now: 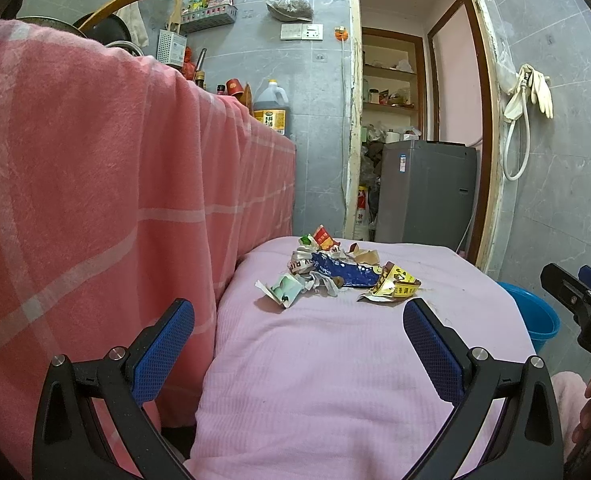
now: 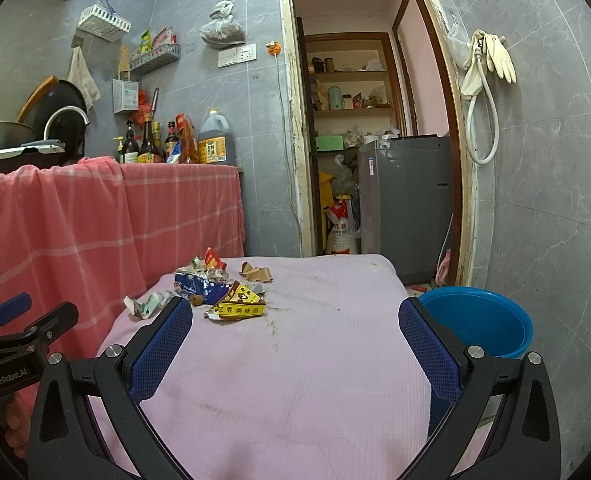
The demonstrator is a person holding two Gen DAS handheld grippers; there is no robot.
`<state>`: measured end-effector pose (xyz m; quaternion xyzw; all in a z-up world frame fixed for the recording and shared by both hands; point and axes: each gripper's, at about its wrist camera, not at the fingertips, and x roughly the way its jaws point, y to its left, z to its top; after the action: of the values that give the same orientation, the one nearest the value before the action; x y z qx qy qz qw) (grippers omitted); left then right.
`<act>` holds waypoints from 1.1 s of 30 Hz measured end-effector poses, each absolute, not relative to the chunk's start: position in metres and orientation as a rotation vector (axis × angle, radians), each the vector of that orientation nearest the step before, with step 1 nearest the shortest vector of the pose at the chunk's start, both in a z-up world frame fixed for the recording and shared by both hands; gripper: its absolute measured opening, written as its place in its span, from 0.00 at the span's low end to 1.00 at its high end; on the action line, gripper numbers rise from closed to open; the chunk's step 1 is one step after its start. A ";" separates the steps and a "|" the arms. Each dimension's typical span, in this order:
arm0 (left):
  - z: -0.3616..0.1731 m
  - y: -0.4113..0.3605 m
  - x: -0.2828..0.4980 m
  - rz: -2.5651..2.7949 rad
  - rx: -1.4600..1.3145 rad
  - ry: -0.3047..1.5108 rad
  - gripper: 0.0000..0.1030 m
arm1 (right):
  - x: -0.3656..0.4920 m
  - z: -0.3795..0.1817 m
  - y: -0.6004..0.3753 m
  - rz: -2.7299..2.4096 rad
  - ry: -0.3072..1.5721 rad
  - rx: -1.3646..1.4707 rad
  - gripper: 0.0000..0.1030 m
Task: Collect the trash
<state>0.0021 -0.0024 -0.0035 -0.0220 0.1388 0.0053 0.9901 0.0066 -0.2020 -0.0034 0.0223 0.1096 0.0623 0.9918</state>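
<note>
A heap of crumpled wrappers (image 1: 335,270) lies at the far end of a pink-covered table (image 1: 335,360); it also shows in the right wrist view (image 2: 215,286). It includes a blue packet (image 1: 343,272), a yellow packet (image 1: 395,282) and a green-white carton (image 1: 283,290). A blue bucket (image 2: 479,322) stands on the floor to the right of the table, also in the left wrist view (image 1: 541,316). My left gripper (image 1: 298,316) is open and empty, short of the heap. My right gripper (image 2: 295,316) is open and empty, with its left pad (image 2: 163,344) near the carton (image 2: 145,304).
A counter draped in a red checked cloth (image 1: 95,180) rises along the table's left side, with bottles (image 2: 211,140) and pans on it. A doorway behind shows a grey appliance (image 2: 407,204) and shelves. The tiled wall (image 2: 555,200) stands close on the right.
</note>
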 end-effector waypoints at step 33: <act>-0.002 -0.003 -0.001 0.006 -0.046 0.278 0.99 | 0.007 -0.004 -0.204 0.125 0.217 0.050 1.00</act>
<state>-0.0008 -0.0033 -0.0023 -0.0228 0.1384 0.0029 0.9901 0.0067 -0.2044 -0.0042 0.0249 0.1084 0.0623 0.9918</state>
